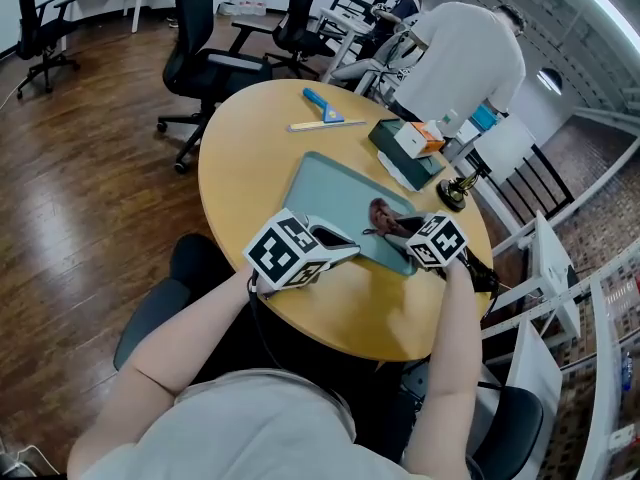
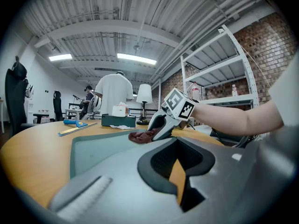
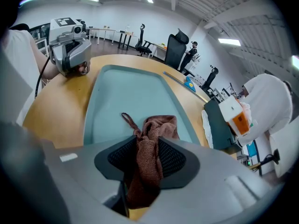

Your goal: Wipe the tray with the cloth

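Observation:
A grey-green tray (image 1: 335, 193) lies in the middle of the round wooden table (image 1: 250, 168). My right gripper (image 1: 402, 230) is at the tray's near right edge, shut on a crumpled brown cloth (image 1: 383, 215). In the right gripper view the cloth (image 3: 152, 143) hangs between the jaws of the right gripper (image 3: 147, 164) and bunches on the tray (image 3: 126, 92). My left gripper (image 1: 340, 241) rests at the tray's near left edge. In its own view the left gripper (image 2: 180, 174) has its jaws slightly apart, with only bare wood showing between them, and the tray (image 2: 103, 148) lies ahead.
A blue-handled scraper (image 1: 322, 105) and a long pale strip (image 1: 327, 125) lie at the table's far side. A dark box (image 1: 400, 153) carrying a white and orange carton (image 1: 418, 138) stands at the right edge. A person in a white shirt (image 1: 460, 63) and office chairs (image 1: 205, 58) are beyond.

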`<act>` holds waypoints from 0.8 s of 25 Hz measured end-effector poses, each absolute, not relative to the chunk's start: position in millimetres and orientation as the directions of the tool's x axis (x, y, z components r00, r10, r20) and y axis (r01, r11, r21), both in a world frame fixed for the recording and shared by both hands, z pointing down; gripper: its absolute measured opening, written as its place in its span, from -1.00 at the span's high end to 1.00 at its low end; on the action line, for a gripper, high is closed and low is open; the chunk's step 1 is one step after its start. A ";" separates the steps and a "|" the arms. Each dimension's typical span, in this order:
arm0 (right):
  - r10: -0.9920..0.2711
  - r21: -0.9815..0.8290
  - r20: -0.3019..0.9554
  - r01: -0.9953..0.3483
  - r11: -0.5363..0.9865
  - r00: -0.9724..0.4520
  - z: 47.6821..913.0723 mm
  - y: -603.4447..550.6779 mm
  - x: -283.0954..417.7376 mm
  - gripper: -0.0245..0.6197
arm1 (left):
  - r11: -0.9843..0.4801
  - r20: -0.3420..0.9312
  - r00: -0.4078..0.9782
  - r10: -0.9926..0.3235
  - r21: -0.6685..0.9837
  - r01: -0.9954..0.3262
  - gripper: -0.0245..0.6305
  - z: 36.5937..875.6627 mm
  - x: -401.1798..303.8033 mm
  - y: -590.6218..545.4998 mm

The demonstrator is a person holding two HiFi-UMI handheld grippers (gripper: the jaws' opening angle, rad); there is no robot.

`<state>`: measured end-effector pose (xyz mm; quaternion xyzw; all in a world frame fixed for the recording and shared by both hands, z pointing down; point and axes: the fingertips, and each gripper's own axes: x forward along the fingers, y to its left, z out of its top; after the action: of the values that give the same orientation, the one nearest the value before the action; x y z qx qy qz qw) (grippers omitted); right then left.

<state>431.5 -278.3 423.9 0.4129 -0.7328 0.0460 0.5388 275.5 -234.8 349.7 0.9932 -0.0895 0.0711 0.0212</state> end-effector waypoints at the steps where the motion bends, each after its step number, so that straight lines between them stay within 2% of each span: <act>1: -0.555 0.375 0.827 -0.648 0.663 -0.089 424.3 -281.1 426.0 0.47 | -0.983 0.145 0.974 -0.175 0.029 -0.181 0.92 349.7 276.0 -234.8; 20: -0.506 0.327 0.807 -0.484 0.812 -0.304 421.8 -334.0 293.1 0.47 | -0.983 0.152 0.972 -0.177 0.023 -0.182 0.92 350.1 279.6 -233.8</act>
<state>293.1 -334.0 421.8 0.3067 -0.8073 -0.0109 0.5041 279.6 -233.8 350.1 0.9929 -0.0905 0.0748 0.0183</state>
